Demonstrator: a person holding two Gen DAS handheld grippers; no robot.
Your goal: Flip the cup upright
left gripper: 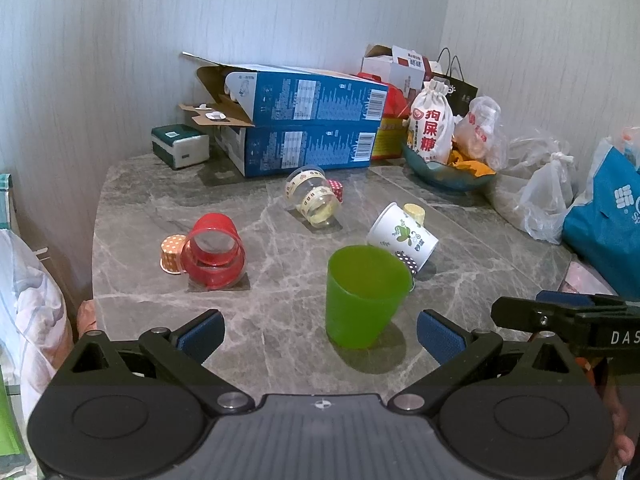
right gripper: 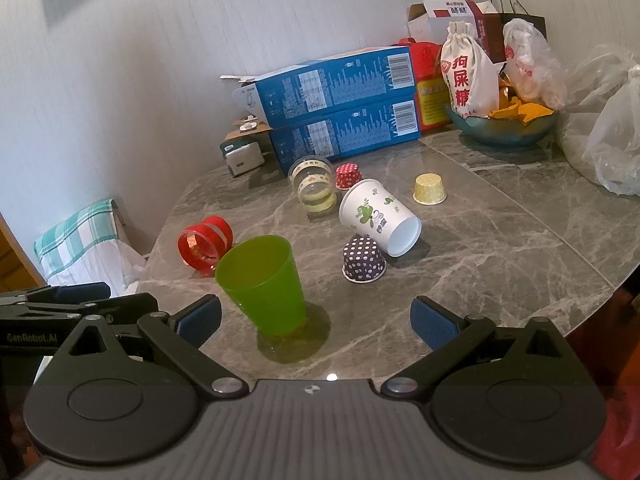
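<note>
On the grey marble tabletop [left gripper: 280, 340], the green cup [left gripper: 362, 296] stands upright with its mouth up, close to the near edge. From the left wrist view it sits just ahead of the left gripper [left gripper: 320, 334], a little right of centre between the wide-spread jaws, touched by neither blue pad. The right gripper [right gripper: 316, 320] is likewise spread wide with nothing held; in its view the green cup [right gripper: 262, 284] stands just ahead of its left jaw, not touching it. Each gripper shows at the edge of the other's view, low beside the cup. Beyond the green cup lie cups on their sides: a red cup [left gripper: 214, 254] to the left with a small orange dotted cup [left gripper: 172, 254] touching it, a clear cup [left gripper: 312, 196] with patterned bands farther back with a small red dotted cup [right gripper: 347, 176] just behind it, and a white paper cup [right gripper: 378, 218] with a leaf print to the right. A small purple dotted cup [right gripper: 364, 260] stands mouth down against the white cup's open end, and a small yellow cup [right gripper: 430, 189] stands mouth down well to its right. Two stacked blue boxes [left gripper: 308, 128] stand by the wall, with a tissue pack [left gripper: 180, 146] to their left and a bowl [right gripper: 502, 128] holding a white cloth pouch [right gripper: 468, 72] to their right.
</note>
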